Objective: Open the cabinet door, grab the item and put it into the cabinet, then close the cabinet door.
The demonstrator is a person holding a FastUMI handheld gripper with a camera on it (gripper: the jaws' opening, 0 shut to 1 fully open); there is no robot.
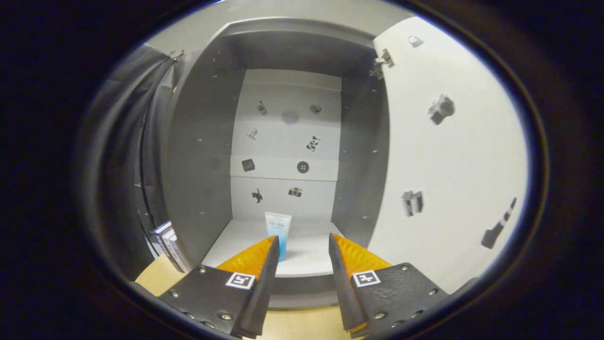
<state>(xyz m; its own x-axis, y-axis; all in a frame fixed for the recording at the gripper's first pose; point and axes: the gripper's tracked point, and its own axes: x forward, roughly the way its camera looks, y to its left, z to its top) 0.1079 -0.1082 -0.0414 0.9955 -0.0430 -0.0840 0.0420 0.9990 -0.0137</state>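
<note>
Gripper view: gripper [302, 245] fingers spread apart, holding nothing. Tube [278, 233] upright on cabinet [203, 165] floor, beyond fingertips. Door [448, 156] swung open.

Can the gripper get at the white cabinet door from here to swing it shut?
Probably yes. The gripper is open and holds nothing, the white-and-blue tube stands upright on the cabinet floor beyond its fingers, and the white cabinet door hangs wide open beside it with nothing between.
</note>
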